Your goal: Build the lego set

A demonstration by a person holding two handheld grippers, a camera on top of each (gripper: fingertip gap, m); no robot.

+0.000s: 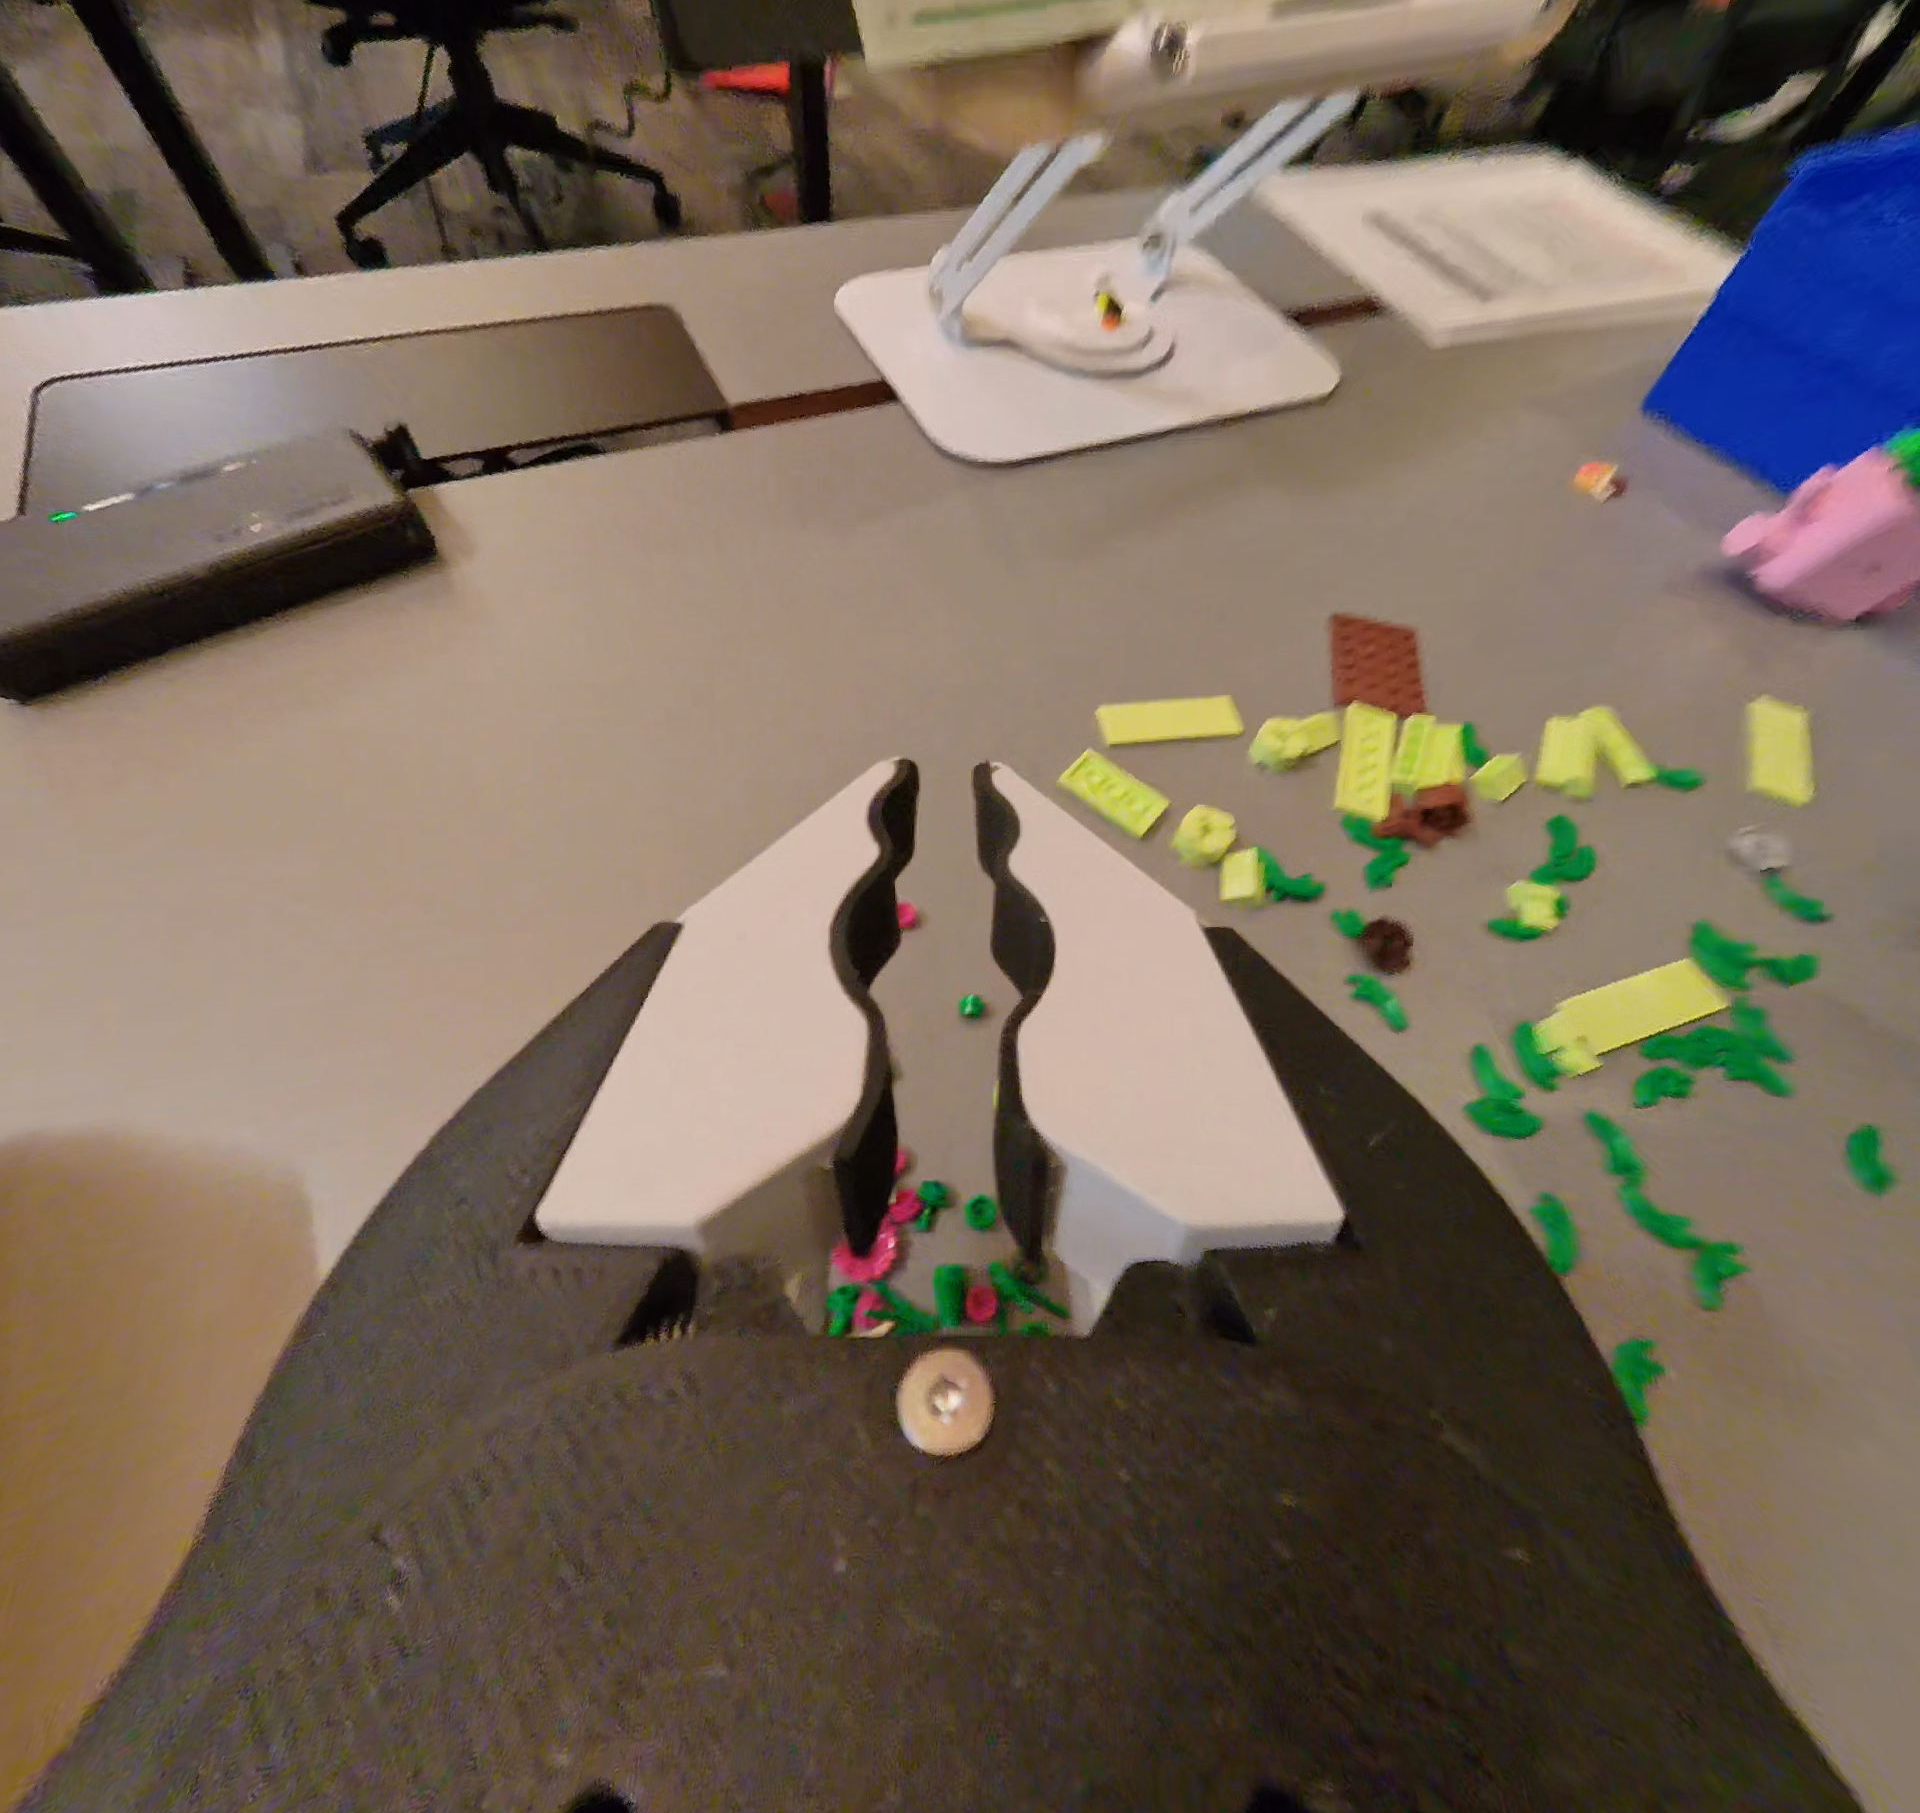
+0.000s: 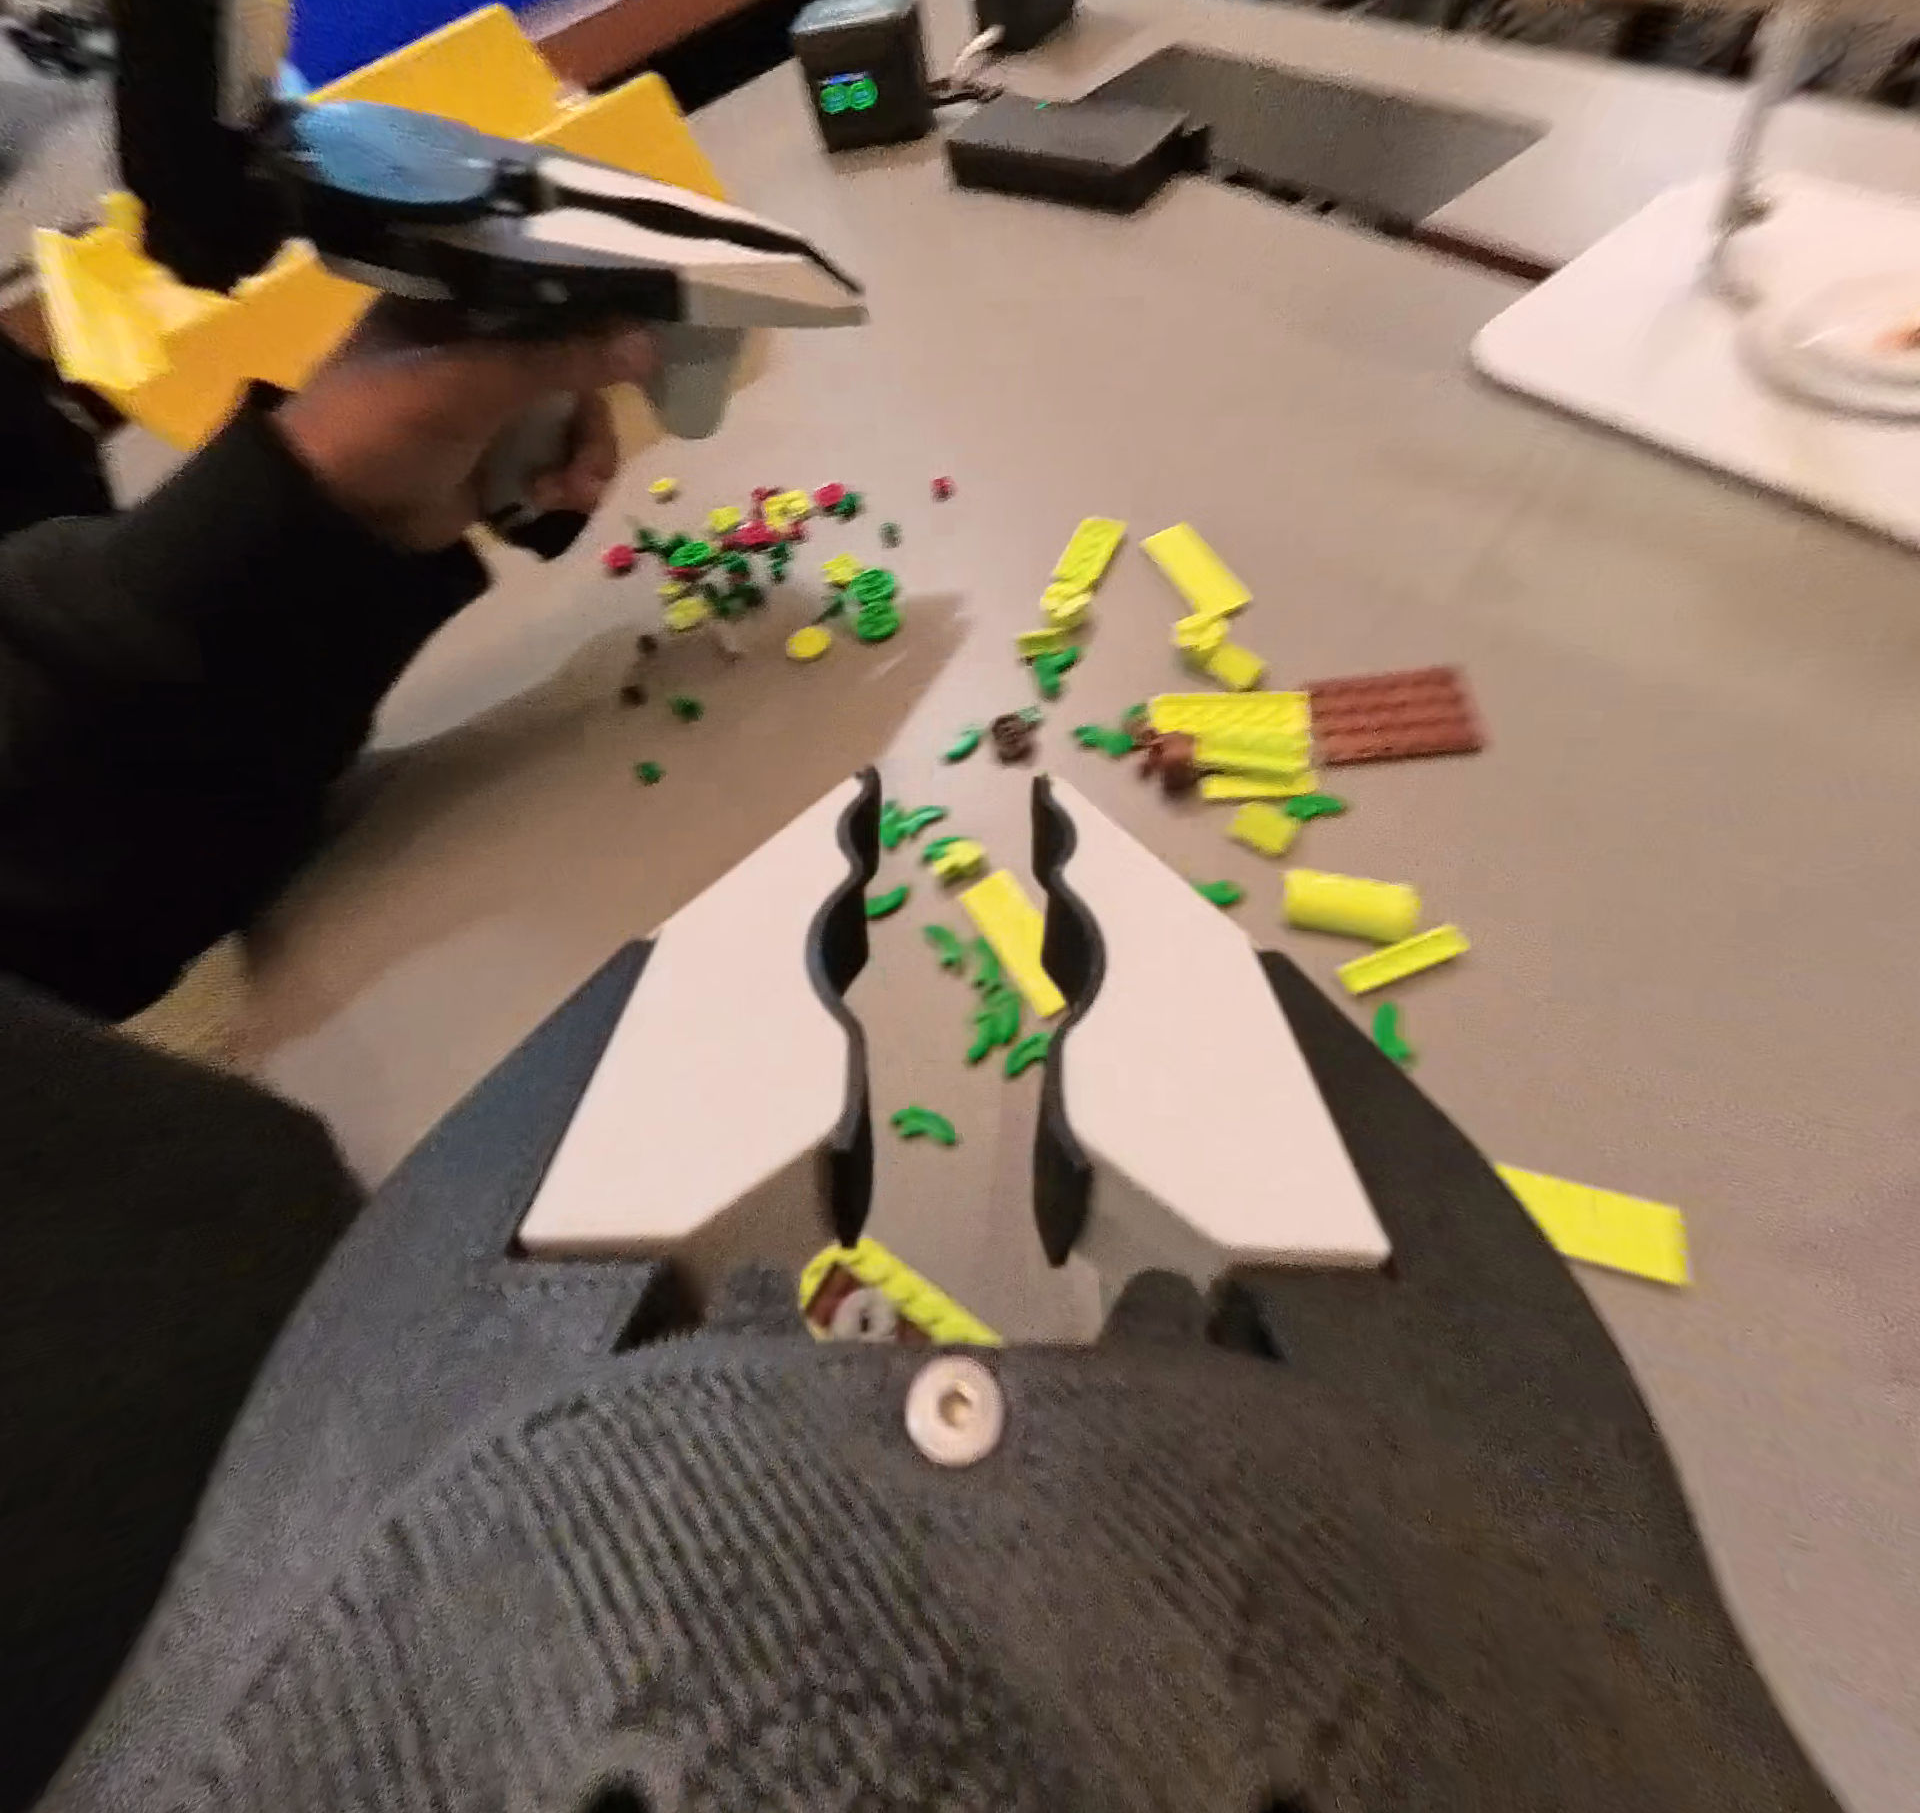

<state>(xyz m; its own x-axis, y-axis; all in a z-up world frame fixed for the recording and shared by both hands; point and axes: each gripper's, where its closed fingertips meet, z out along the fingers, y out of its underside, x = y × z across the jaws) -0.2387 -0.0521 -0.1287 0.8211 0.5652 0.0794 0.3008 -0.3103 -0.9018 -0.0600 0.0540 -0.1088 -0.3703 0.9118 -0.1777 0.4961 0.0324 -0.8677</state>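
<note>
Across the grey counter [image 1: 727, 641] lie loose lego pieces: lime plates [image 2: 1231, 719], a brown plate [image 2: 1397, 714] and tiny green leaves [image 2: 992, 1020]. Both hand-held grippers, left [image 1: 945, 776] and right [image 2: 956, 792], hover slightly parted and empty. These pieces look light, stiff and slippery; pinching plates across their long edges seems safest.

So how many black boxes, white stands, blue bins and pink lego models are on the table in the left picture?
black box: 1
white stand: 1
blue bin: 1
pink lego model: 1
Total: 4
</note>
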